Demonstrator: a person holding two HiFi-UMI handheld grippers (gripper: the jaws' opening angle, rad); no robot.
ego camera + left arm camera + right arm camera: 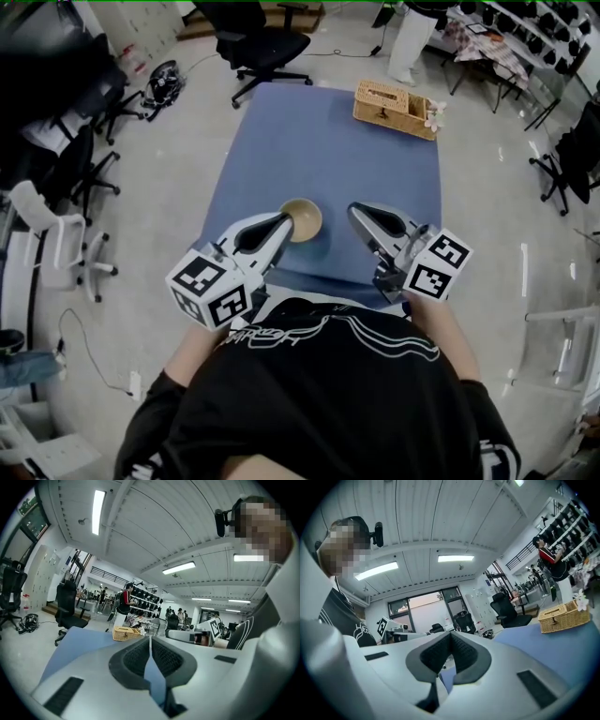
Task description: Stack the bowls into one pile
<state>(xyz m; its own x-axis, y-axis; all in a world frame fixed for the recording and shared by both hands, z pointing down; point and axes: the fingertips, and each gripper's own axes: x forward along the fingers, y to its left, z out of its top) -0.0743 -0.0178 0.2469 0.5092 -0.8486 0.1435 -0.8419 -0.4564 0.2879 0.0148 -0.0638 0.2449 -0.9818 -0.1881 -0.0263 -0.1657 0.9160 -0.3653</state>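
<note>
Blue cloth (328, 141) covers the table, and the only bowl (306, 219) I can see on it is a tan one close to the near edge, right in front of the person. It may be several bowls nested together, but I can't tell from here. No other bowl lies loose on the cloth, so I'd say the stacking is either finished or has nothing left to feed it.

The left gripper (284, 218) has its tip at the bowl's left rim, and whether it touches I cannot say. Its own view shows the pads pressed together with nothing between them, and the bowl isn't in that view at all. The right gripper (356, 212) sits just to the right of the bowl, apart from it, also clenched and empty.

If another bowl is to be picked up, either pair of jaws would have to spread first. Otherwise both simply need to draw back.

The near table edge is close behind the bowl, so any nudge towards the person risks tipping it off. Beyond the bowl the cloth is bare as far as the wicker basket (394, 109) at the far right corner. The office chair (267, 45) stands well clear past the far end
</note>
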